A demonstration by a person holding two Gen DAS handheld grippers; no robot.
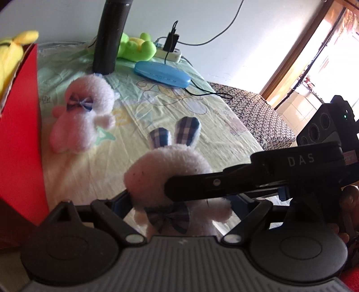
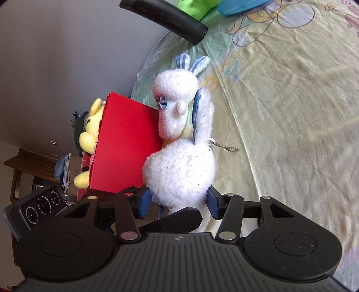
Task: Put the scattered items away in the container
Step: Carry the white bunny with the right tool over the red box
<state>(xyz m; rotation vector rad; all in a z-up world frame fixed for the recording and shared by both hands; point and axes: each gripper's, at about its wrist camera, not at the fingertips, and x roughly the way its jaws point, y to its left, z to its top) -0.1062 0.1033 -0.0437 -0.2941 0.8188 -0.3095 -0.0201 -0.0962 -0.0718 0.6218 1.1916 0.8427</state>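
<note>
Two white plush bunnies with blue plaid ears lie on the pale cartoon-print sheet. The near bunny (image 1: 166,177) (image 2: 181,170) sits between the pads of both grippers: my left gripper (image 1: 179,202) closes on its body below the head, and my right gripper (image 2: 179,202) closes on its head from the side. The right gripper's finger (image 1: 224,184) crosses the bunny in the left wrist view. The second bunny (image 1: 83,112) (image 2: 179,107) lies beside the red box (image 1: 20,134) (image 2: 125,143). A yellow plush (image 1: 11,54) (image 2: 89,125) sits in the box.
A black pole (image 1: 110,38) (image 2: 166,15) stands on the bed. Behind it lie a green plush (image 1: 136,47) (image 2: 195,6), a blue case (image 1: 161,73) (image 2: 240,6) and a power strip (image 1: 168,52) with cables. A patterned mattress edge (image 1: 253,114) is to the right.
</note>
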